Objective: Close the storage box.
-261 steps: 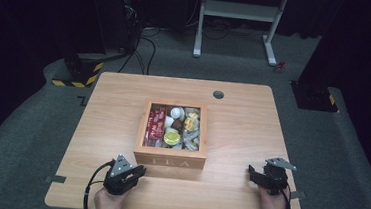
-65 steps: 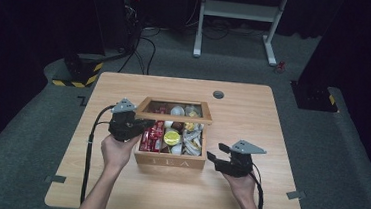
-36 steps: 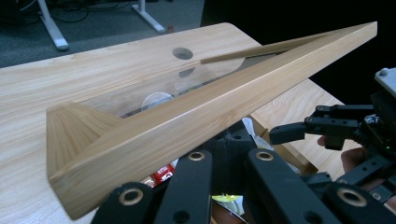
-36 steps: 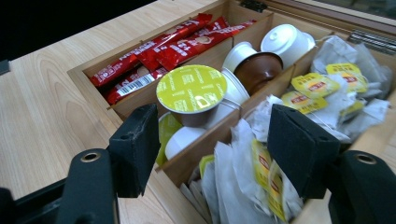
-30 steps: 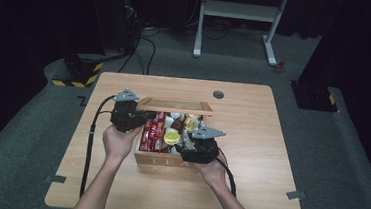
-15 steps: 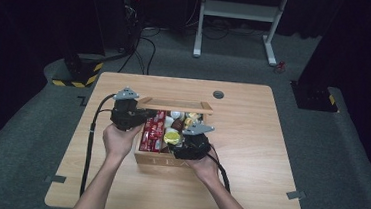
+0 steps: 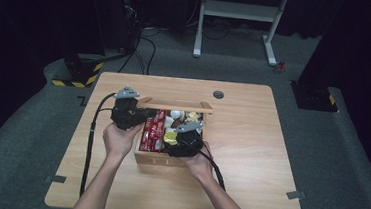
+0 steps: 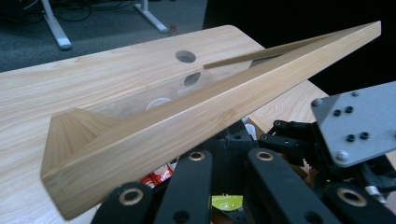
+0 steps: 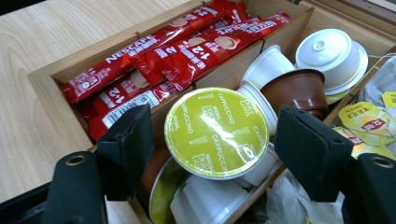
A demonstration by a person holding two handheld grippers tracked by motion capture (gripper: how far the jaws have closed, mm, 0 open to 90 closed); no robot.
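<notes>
A wooden tea box (image 7: 161,159) stands mid-table with its glazed lid (image 7: 176,104) raised. The lid's frame (image 8: 210,116) lies across the top of my left gripper (image 7: 141,115), whose jaws (image 8: 226,158) are shut below it at the box's left side. My right gripper (image 7: 183,137) hangs over the box's middle. Its jaws (image 9: 217,154) have just been opening and stand open on either side of a yellow-green cappuccino capsule (image 9: 217,133), with the pads clear of it. Red coffee sachets (image 9: 187,51) fill the compartment beside the capsule.
White capsules (image 9: 327,53), a brown capsule (image 9: 299,91) and yellow tea bags (image 9: 369,123) lie in the other compartments. The table (image 7: 269,156) has a round cable hole (image 7: 218,94) behind the box. Cables trail from both grippers. A desk frame stands on the floor beyond.
My right gripper has moved left from the box's right side to over its middle, and its jaws have spread wider. The left gripper and the raised lid have stayed put.
</notes>
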